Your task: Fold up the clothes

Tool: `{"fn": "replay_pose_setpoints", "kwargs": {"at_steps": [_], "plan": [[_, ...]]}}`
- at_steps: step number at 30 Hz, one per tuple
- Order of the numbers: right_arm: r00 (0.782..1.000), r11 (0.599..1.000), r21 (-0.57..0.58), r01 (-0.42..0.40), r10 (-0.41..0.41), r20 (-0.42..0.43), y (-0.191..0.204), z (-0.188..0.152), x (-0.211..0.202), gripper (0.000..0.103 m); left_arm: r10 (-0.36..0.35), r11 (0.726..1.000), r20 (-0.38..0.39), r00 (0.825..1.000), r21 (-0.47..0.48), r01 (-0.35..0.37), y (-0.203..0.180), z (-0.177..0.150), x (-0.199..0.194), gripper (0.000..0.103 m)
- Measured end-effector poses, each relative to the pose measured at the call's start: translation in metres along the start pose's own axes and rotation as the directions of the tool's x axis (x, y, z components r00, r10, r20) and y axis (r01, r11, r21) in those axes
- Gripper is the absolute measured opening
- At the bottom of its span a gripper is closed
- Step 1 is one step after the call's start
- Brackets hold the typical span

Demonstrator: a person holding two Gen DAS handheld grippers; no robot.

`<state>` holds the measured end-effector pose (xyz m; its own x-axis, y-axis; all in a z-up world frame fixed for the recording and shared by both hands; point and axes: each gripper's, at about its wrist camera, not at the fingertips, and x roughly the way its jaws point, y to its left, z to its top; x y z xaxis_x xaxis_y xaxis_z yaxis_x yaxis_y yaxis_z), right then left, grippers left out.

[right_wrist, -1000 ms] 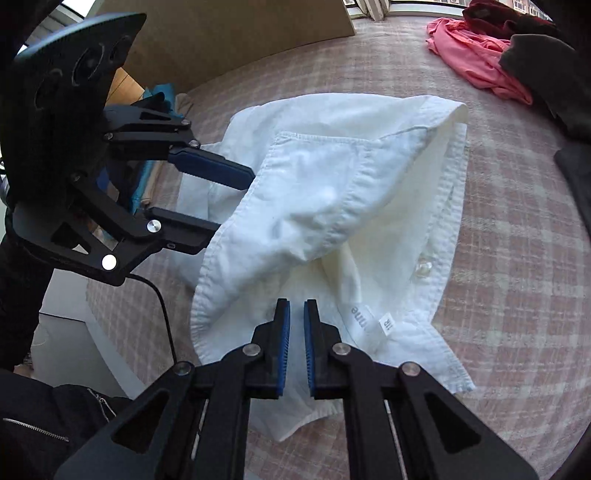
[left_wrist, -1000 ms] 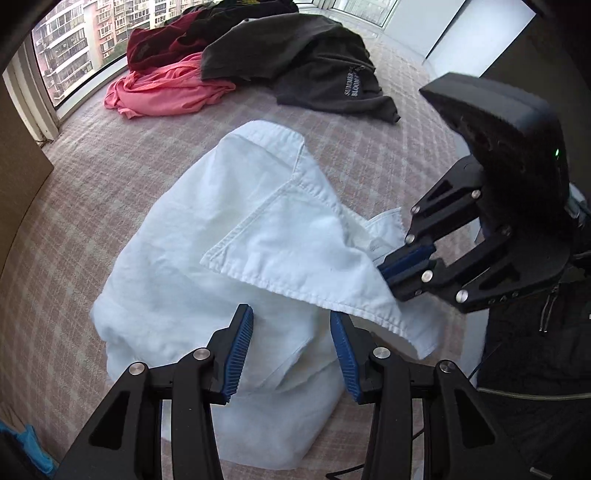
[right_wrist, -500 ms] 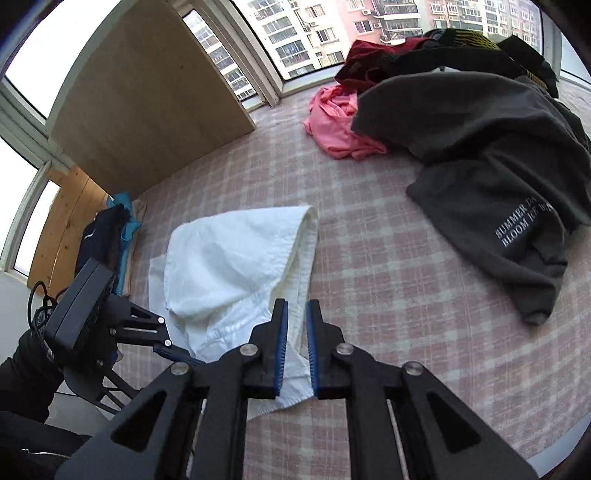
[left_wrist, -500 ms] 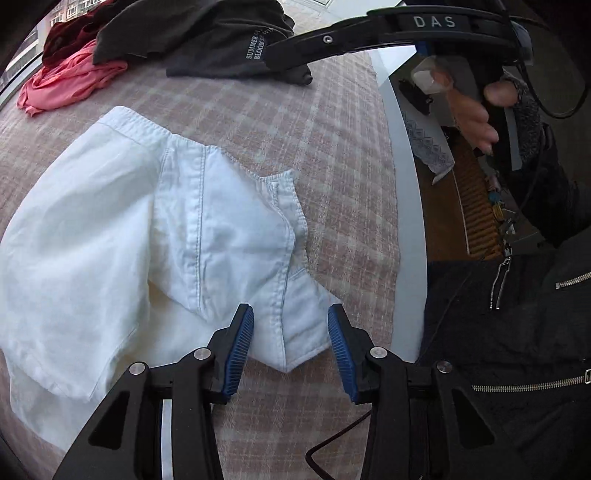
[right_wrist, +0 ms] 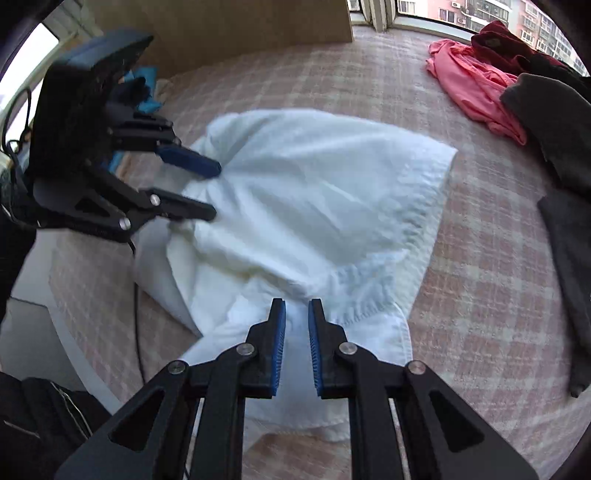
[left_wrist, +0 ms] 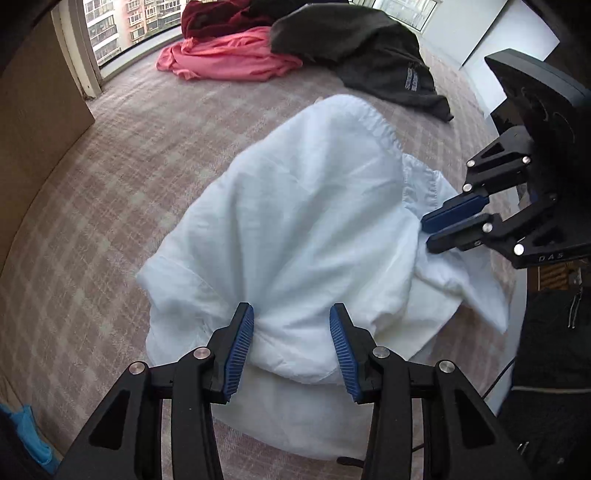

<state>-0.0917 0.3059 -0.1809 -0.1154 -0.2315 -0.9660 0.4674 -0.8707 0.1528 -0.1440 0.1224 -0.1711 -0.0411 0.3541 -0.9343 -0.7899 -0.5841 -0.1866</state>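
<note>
Two black claws with blue pads work a crumpled white shirt (left_wrist: 295, 229) on a pink checked bedspread (left_wrist: 110, 206). At the bottom of the left wrist view, the left claw (left_wrist: 291, 343) stands part open, a bunched fold of the shirt between its pads; whether they press it cannot be told. At the bottom of the right wrist view, the right claw (right_wrist: 296, 339) has its jaws opening, a narrow gap apart, with shirt cloth seen through the gap and not clamped.

Only the left view shows the right claw side-on at centre right, tips on the shirt's edge; only the right view shows the left claw at centre left, and a blue cloth (right_wrist: 146, 92) behind it.

Half a second earlier the left claw sat over the shirt's lower corner; the right claw looked across the bed from farther back.

Pink (left_wrist: 229, 55), dark red (left_wrist: 218, 22) and dark grey (left_wrist: 354, 48) clothes lie heaped at the top by the window.
</note>
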Motion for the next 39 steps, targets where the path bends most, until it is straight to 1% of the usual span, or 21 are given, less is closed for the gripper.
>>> {"fn": "replay_pose_setpoints", "kwargs": {"at_steps": [1, 3, 4, 5, 6, 7, 13, 15, 17, 18, 19, 20, 24, 26, 30, 31, 32, 34, 36, 37, 39], "plan": [[1.0, 1.0, 0.025, -0.003, 0.003, 0.002, -0.004, -0.005, -0.006, 0.013, -0.011, 1.0, 0.021, 1.0, -0.003, 0.011, 0.001, -0.002, -0.001, 0.041], [0.993, 0.989, 0.095, -0.118, 0.114, 0.039, -0.005, -0.012, -0.028, 0.014, -0.028, 0.999, 0.027, 0.999, -0.028, 0.029, 0.004, -0.001, -0.006, 0.041], [0.98, 0.973, 0.127, -0.193, 0.187, 0.062, -0.003, -0.015, -0.039, 0.021, -0.031, 0.999, 0.026, 0.999, -0.033, 0.032, 0.004, -0.001, -0.008, 0.041], [0.968, 0.955, 0.163, -0.248, 0.239, 0.071, 0.0, -0.018, -0.044, 0.035, -0.031, 0.999, 0.024, 0.999, -0.036, 0.032, 0.004, -0.001, -0.009, 0.041], [0.954, 0.934, 0.199, -0.298, 0.288, 0.079, 0.003, -0.022, -0.049, 0.041, -0.025, 0.999, 0.016, 1.0, -0.025, 0.025, 0.002, -0.001, -0.009, 0.042], [0.948, 0.92, 0.229, -0.318, 0.31, 0.069, 0.007, -0.025, -0.049, 0.042, -0.016, 1.0, 0.011, 1.0, -0.008, 0.016, -0.001, -0.002, -0.008, 0.042], [0.959, 0.924, 0.266, -0.274, 0.282, 0.008, 0.032, -0.033, -0.03, 0.042, -0.026, 1.0, 0.012, 1.0, 0.006, 0.026, 0.0, -0.003, -0.009, 0.044], [0.974, 0.946, 0.244, -0.214, 0.225, -0.019, 0.042, -0.03, -0.025, 0.042, -0.033, 0.999, 0.011, 0.999, 0.007, 0.033, 0.001, -0.003, -0.008, 0.044], [0.989, 0.978, 0.155, -0.139, 0.146, -0.038, 0.056, -0.029, -0.019, 0.041, -0.036, 0.999, 0.005, 0.999, 0.017, 0.036, 0.001, -0.002, -0.007, 0.044], [0.994, 0.99, 0.099, -0.098, 0.103, -0.046, 0.062, -0.03, -0.015, 0.038, -0.037, 0.999, 0.001, 0.999, 0.023, 0.037, 0.0, -0.002, -0.007, 0.045], [0.997, 0.997, 0.042, -0.058, 0.06, -0.052, 0.068, -0.03, -0.012, 0.018, -0.038, 0.999, -0.003, 0.999, 0.03, 0.038, 0.0, -0.002, -0.007, 0.045], [0.996, 0.999, 0.031, -0.044, 0.046, -0.082, 0.064, -0.035, -0.006, 0.004, -0.04, 0.999, -0.007, 0.999, 0.035, 0.04, 0.0, -0.002, -0.006, 0.045], [0.984, 1.0, 0.024, 0.0, 0.004, -0.18, 0.039, -0.059, 0.006, 0.004, -0.06, 0.997, -0.017, 0.998, 0.047, 0.06, 0.003, -0.004, -0.004, 0.045], [0.981, 0.999, 0.043, -0.033, 0.04, -0.188, 0.031, -0.066, -0.005, 0.004, -0.064, 0.996, -0.019, 0.998, 0.059, 0.065, 0.002, -0.004, -0.004, 0.045], [0.973, 0.997, -0.057, -0.052, 0.038, -0.226, 0.046, -0.066, -0.027, 0.005, -0.055, 0.996, -0.033, 0.998, 0.073, 0.057, 0.0, -0.004, -0.006, 0.045], [0.974, 0.996, -0.043, -0.079, 0.068, -0.216, 0.046, -0.063, -0.038, 0.006, -0.053, 0.996, -0.034, 0.998, 0.064, 0.055, -0.001, -0.003, -0.011, 0.045], [0.973, 0.994, -0.023, -0.11, 0.103, -0.205, 0.046, -0.059, -0.049, 0.012, -0.056, 0.997, -0.03, 0.998, 0.054, 0.057, -0.001, -0.002, -0.016, 0.045], [0.973, 0.983, -0.012, -0.181, 0.178, -0.147, 0.046, -0.047, -0.07, 0.022, -0.09, 0.995, 0.014, 0.996, 0.043, 0.09, -0.006, 0.002, -0.032, 0.045], [0.987, 0.988, -0.024, -0.154, 0.153, -0.052, 0.045, -0.028, -0.084, 0.025, -0.092, 0.992, 0.03, 0.995, 0.094, 0.088, -0.017, 0.008, -0.037, 0.045], [0.993, 0.993, -0.039, -0.114, 0.115, 0.002, 0.045, -0.017, -0.086, 0.025, -0.09, 0.99, 0.008, 0.996, 0.109, 0.089, -0.021, 0.008, -0.03, 0.045], [0.993, 0.995, -0.037, -0.094, 0.097, 0.071, 0.039, 0.006, -0.067, 0.025, -0.087, 0.986, -0.037, 0.996, 0.139, 0.092, -0.028, 0.009, -0.018, 0.045]]}}
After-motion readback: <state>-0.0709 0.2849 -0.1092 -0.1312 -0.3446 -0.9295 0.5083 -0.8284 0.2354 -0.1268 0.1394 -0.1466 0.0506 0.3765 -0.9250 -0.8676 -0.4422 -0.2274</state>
